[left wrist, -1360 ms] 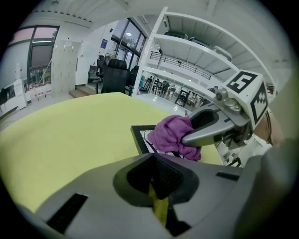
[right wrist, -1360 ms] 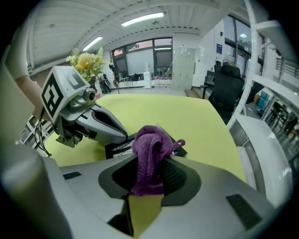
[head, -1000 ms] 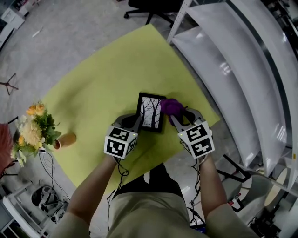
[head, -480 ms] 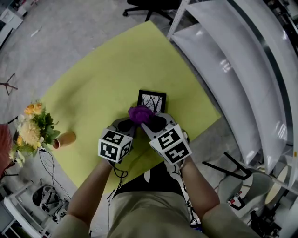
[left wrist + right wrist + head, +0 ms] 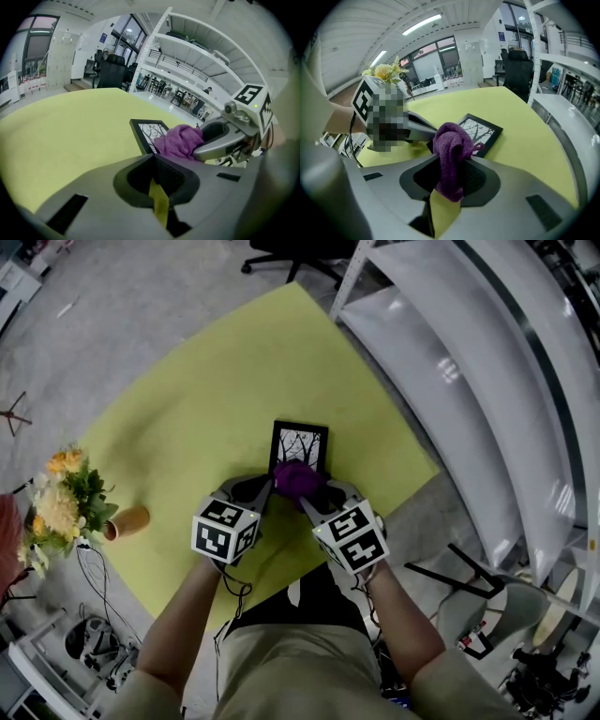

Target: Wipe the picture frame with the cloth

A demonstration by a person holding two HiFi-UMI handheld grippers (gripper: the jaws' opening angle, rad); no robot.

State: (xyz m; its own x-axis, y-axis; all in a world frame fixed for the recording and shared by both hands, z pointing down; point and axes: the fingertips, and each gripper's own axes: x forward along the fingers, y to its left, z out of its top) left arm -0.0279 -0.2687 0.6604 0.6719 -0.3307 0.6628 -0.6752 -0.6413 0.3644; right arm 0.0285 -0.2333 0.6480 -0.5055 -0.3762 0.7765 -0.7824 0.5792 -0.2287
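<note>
The picture frame (image 5: 299, 445) lies near the front edge of the yellow-green table cover (image 5: 197, 399), close in front of the person. It is a small rectangle with a thin black border around a black-and-white print of bare trees on a pale ground. In the left gripper view its surface looks flat and matte, with the branches showing clearly at the far end (image 5: 146, 130).

The purple cloth (image 5: 298, 478) is bunched into a soft lump and rests on the near end of the frame, covering its lower part. The right gripper (image 5: 314, 498) has its jaws closed on the cloth. In its own view a fold of the fabric (image 5: 451, 152) hangs down between the pads and the rest bulges above them.

The left gripper (image 5: 259, 489) sits just beside the cloth at the frame's near left corner. Its jaws (image 5: 153, 157) are drawn narrow, and the frame's black edge runs in between their tips.

A bunch of yellow and white flowers (image 5: 58, 505) stands well apart on the left.
</note>
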